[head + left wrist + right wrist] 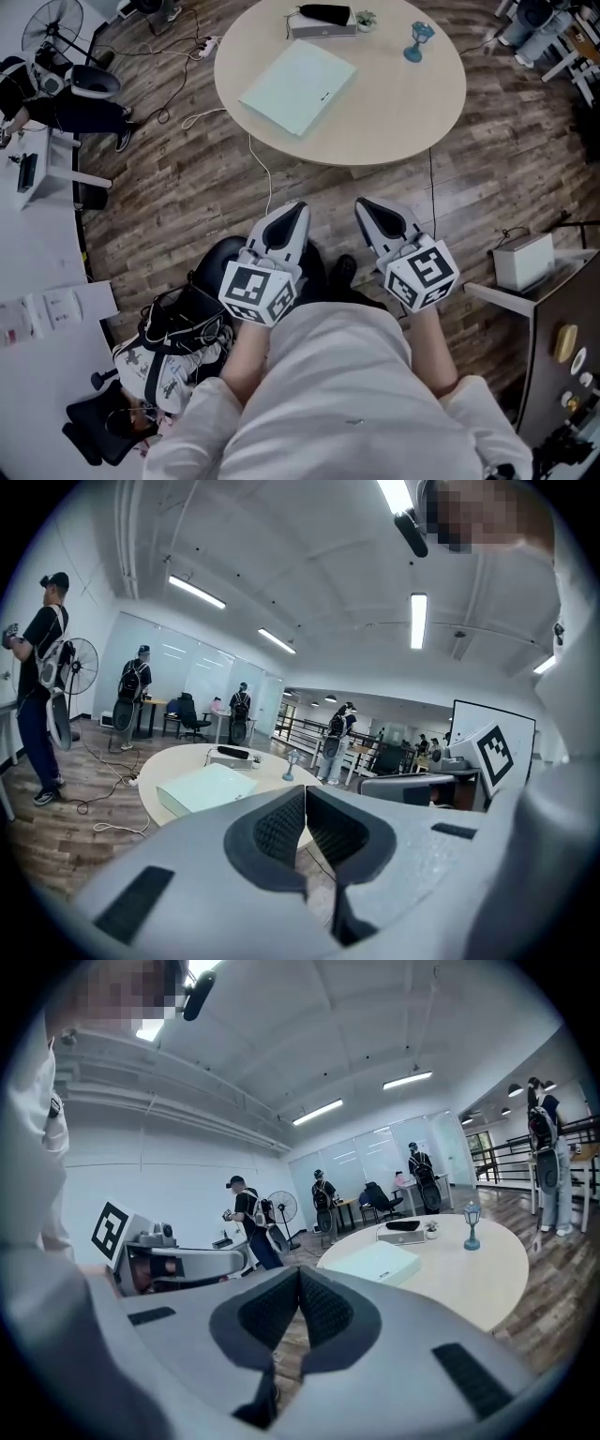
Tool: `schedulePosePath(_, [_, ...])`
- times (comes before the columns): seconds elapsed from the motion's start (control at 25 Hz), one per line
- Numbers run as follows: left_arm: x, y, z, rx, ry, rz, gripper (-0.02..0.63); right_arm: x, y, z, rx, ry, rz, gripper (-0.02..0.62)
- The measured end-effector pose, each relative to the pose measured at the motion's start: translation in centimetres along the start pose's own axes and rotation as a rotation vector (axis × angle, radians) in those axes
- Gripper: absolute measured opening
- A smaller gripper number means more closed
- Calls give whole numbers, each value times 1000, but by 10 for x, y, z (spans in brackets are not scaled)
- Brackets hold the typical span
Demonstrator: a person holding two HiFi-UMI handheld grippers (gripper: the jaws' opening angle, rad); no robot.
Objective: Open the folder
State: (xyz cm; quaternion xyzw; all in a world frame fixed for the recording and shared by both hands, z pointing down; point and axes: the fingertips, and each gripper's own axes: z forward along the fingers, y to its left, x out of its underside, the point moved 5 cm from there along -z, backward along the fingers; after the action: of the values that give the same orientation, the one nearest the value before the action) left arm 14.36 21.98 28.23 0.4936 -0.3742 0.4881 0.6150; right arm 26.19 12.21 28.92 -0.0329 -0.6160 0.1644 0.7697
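Head view: pale green folder (298, 86) lay closed and flat on the left part of the round table (403, 103), with one corner close to the near-left rim. Left gripper (299, 207) and right gripper (361, 202) were held side by side near the person's body, over the wood floor (187, 187), short of the table's near edge and well apart from the folder. Both had jaws together, nothing in them. Bare floor lay between the tips and the rim, crossed by a white cable (255, 164). The right half of the tabletop was bare. At the far edge sat a grey box (322, 28), a small pot (366, 20) and a blue lantern (419, 40). Bags (173, 347) crowded the near left, and a white box (523, 261) stood near right.

Left gripper view: pads pressed together, empty. The folder sat beyond and to the left of the tips, on the table's near side. Open floor lay left of the table, with a person (37, 686) and a fan (80, 667) at far left.

Right gripper view: jaws closed tight, holding nothing. The folder lay beyond and right of the tips, with clear tabletop to its right up to the lantern.
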Motion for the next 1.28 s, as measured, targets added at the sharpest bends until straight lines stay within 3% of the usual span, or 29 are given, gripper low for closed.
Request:
schedulePosePath(0.24, [-6,16,3,-11,1,12,5,-4,-3,15,-1,15,-2,8])
schedulePosePath(0.52, [-12,37,7,-22,10,27,8,-10,-1,40,-13,30,-16,60])
schedulePosePath(0.8, [-22,62,20,-3,11,23,82,-20,-8,67,-10,45,-20,127])
schedulePosePath(1.28, [-34,114,56,29,42,29,106,-28,-31,123,12,86,1,141])
